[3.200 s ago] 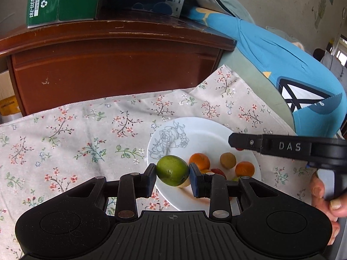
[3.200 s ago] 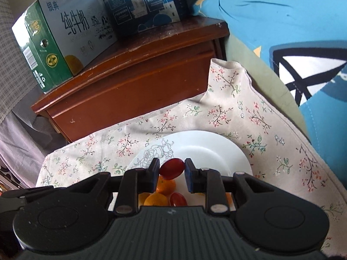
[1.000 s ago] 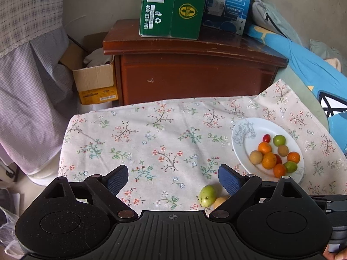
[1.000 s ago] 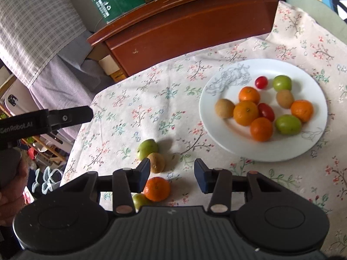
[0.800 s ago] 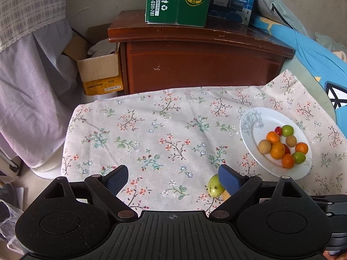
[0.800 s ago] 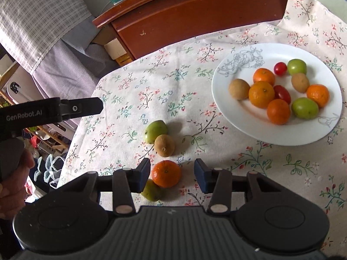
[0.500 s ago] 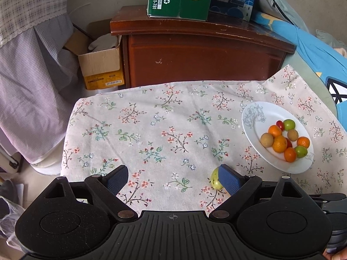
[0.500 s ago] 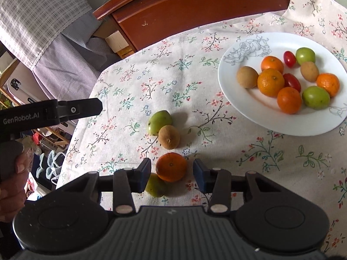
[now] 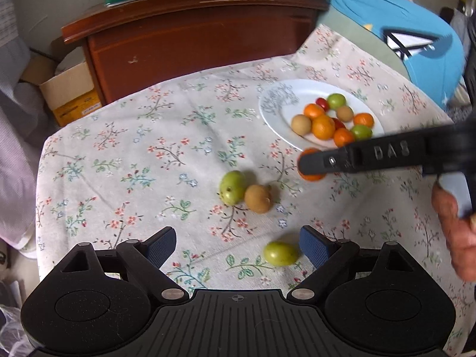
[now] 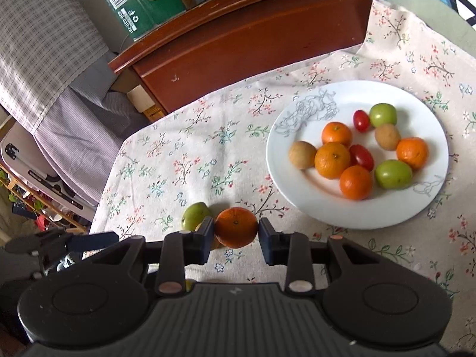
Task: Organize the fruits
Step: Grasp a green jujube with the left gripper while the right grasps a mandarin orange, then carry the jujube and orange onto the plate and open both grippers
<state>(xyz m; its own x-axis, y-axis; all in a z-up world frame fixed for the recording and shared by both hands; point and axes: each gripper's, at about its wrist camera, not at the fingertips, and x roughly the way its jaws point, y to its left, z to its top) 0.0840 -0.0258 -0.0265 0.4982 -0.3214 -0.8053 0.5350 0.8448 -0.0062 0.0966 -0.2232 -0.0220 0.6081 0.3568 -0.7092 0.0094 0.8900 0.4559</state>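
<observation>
Orange mandarin (image 10: 236, 227) clamped between just-closing right jaws; left jaws apart, green fruit (image 9: 280, 253) between.

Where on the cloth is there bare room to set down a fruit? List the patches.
Free: the wide stretch of tablecloth between the wooden cabinet and the green fruit; also the plate's near-left rim. Crowded: the plate's middle and the loose fruit near the left hand-held gripper.

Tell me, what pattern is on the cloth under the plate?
Small red and blue flowers on beige tablecloth; clearest in the right wrist view.
</observation>
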